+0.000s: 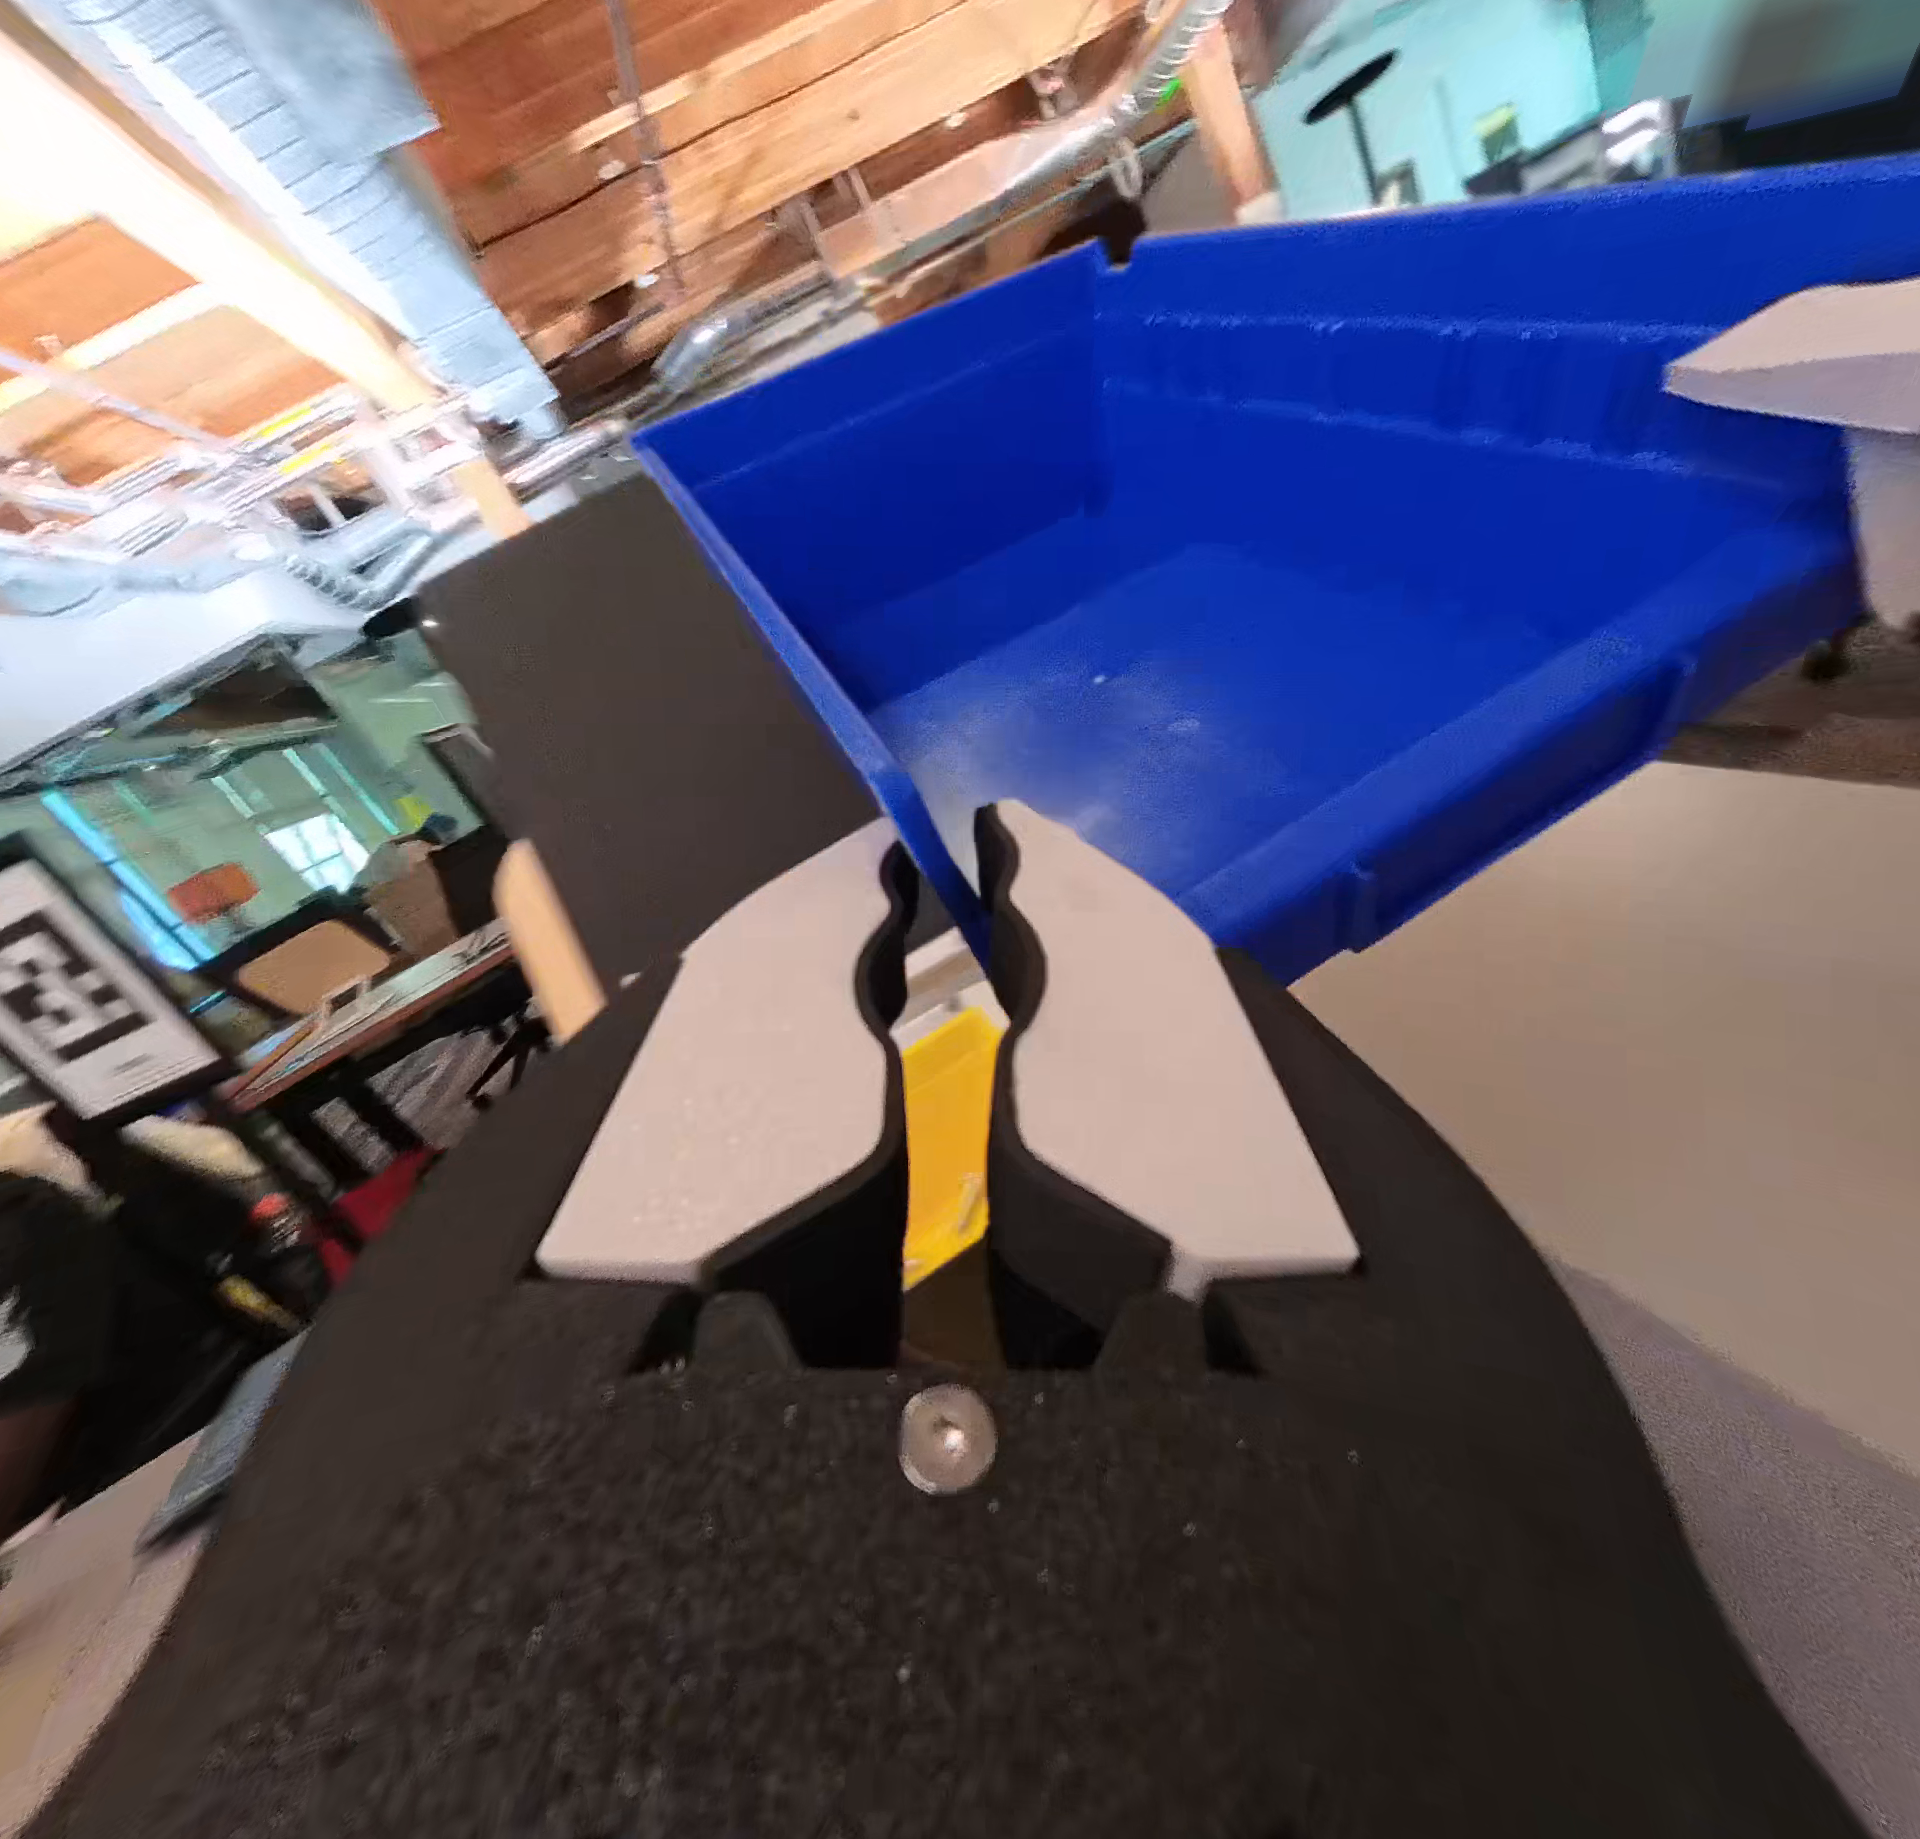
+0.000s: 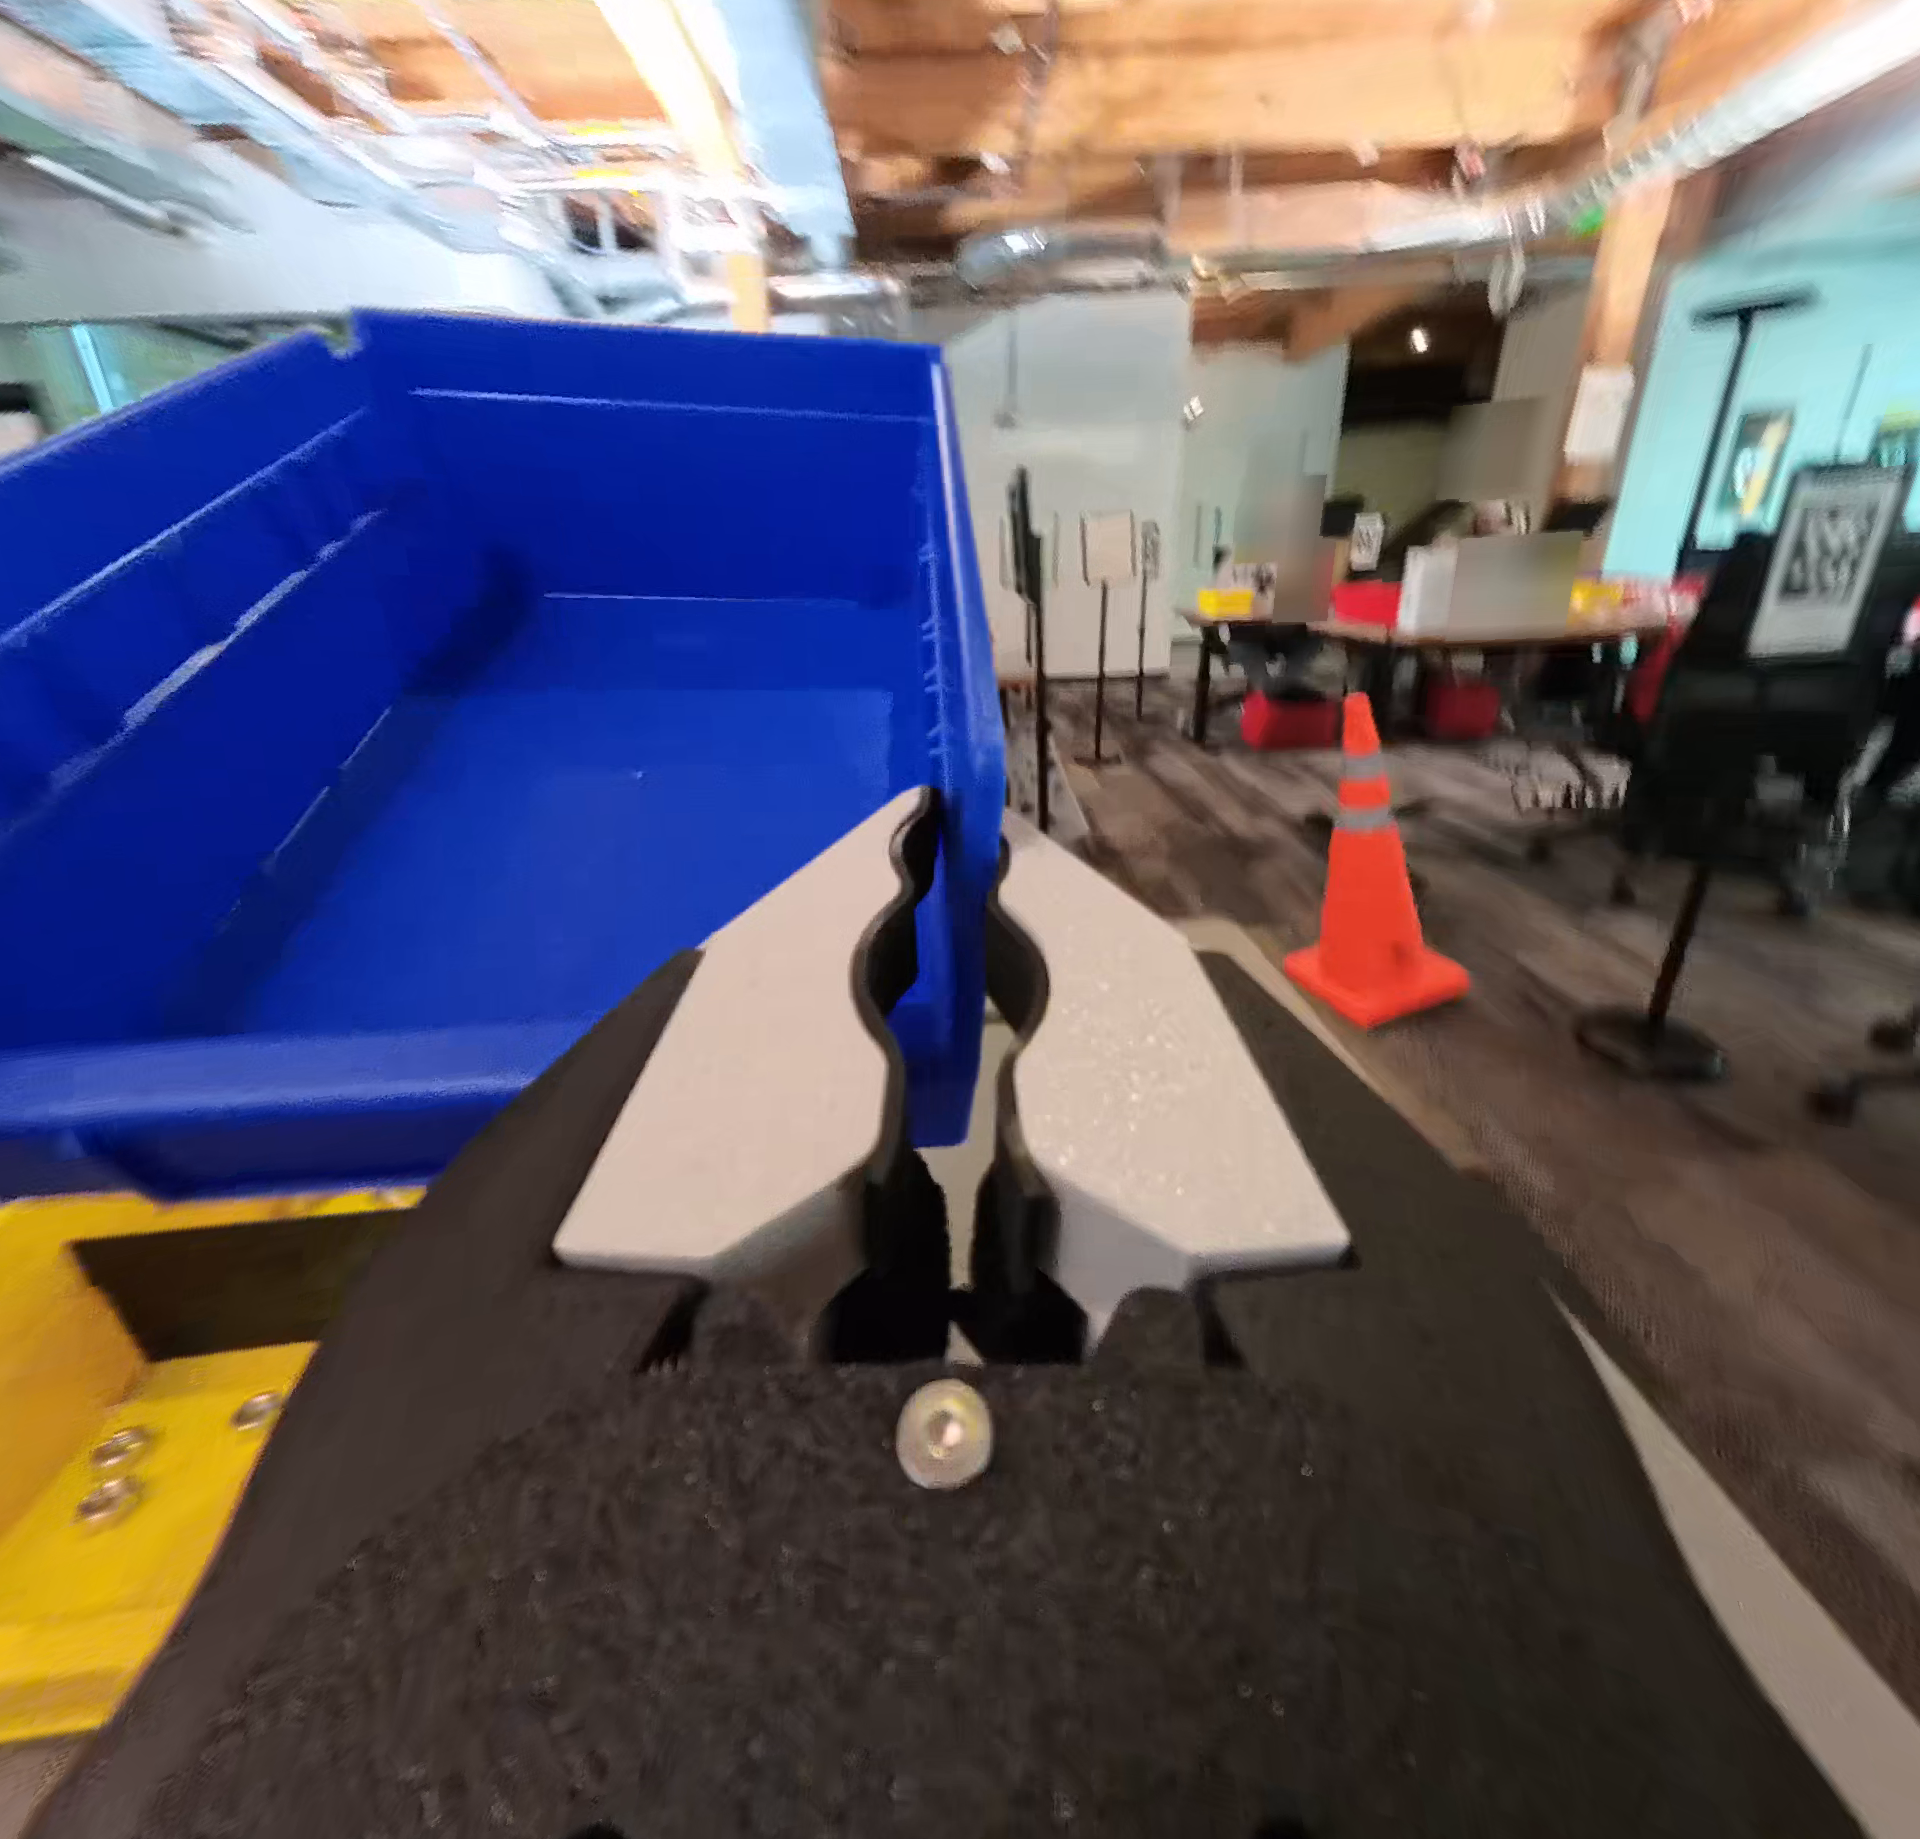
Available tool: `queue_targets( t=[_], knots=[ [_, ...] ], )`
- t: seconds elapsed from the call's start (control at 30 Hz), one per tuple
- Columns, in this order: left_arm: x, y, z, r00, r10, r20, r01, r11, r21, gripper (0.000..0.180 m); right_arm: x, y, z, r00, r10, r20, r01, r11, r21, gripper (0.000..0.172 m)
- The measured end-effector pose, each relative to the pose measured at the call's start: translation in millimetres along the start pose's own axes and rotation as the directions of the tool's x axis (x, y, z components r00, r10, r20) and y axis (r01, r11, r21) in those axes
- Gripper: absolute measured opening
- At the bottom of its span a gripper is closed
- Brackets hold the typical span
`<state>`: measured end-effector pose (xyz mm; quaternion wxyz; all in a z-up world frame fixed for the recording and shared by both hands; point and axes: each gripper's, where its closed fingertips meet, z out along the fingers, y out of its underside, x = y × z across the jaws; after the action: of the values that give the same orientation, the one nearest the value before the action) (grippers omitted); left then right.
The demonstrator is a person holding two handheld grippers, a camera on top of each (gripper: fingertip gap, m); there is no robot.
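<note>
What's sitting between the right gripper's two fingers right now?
In the right wrist view, the right gripper has the right side wall of the blue bin between its fingers, and both pads press on it.

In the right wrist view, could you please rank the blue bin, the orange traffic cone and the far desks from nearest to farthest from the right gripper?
1. Blue bin: its right side wall sits between the fingers of the right gripper, on the left.
2. Orange traffic cone: on the floor, ahead to the right.
3. Far desks: at the back of the room, right of centre.
</note>
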<state>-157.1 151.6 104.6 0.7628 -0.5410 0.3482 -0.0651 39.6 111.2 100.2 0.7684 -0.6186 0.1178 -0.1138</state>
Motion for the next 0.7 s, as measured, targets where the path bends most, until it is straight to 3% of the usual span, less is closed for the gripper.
queue_targets(
  t=[0.13, 0.27, 0.4, 0.5, 0.63, 0.7],
  knots=[
    [108.8, 20.4, 42.2, 0.997, -0.004, -0.083, 0.0, 0.999, -0.049, 0.012, 97.0, 77.6, 17.2, 0.993, 0.115, -0.042, -0.12, 0.977, -0.178, 0.005],
    [172.2, 73.5, 74.1, 0.989, -0.01, -0.148, -0.015, 0.987, -0.161, 0.011, 141.9, 149.5, 21.5, 0.995, 0.083, -0.049, -0.095, 0.932, -0.349, 0.003],
    [191.2, 118.8, 85.7, 0.977, -0.095, -0.19, 0.039, 0.959, -0.28, 0.01, 144.2, 197.0, 25.1, 0.992, 0.123, -0.037, -0.126, 0.886, -0.446, 0.002],
    [191.6, 146.3, 83.0, 0.96, -0.206, -0.191, 0.128, 0.927, -0.353, 0.011, 134.7, 211.0, 26.3, 0.999, 0.045, 0.0, -0.04, 0.874, -0.485, 0.002],
    [207.2, 174.4, 69.1, 0.912, -0.332, -0.243, 0.195, 0.869, -0.456, 0.013, 134.6, 235.8, 19.9, 0.998, -0.054, -0.009, 0.038, 0.803, -0.594, 0.004],
    [209.8, 175.3, 64.3, 0.894, -0.368, -0.255, 0.218, 0.855, -0.47, 0.015, 132.9, 235.6, 17.8, 1.0, -0.012, -0.003, 0.008, 0.812, -0.583, 0.004]
  ],
)
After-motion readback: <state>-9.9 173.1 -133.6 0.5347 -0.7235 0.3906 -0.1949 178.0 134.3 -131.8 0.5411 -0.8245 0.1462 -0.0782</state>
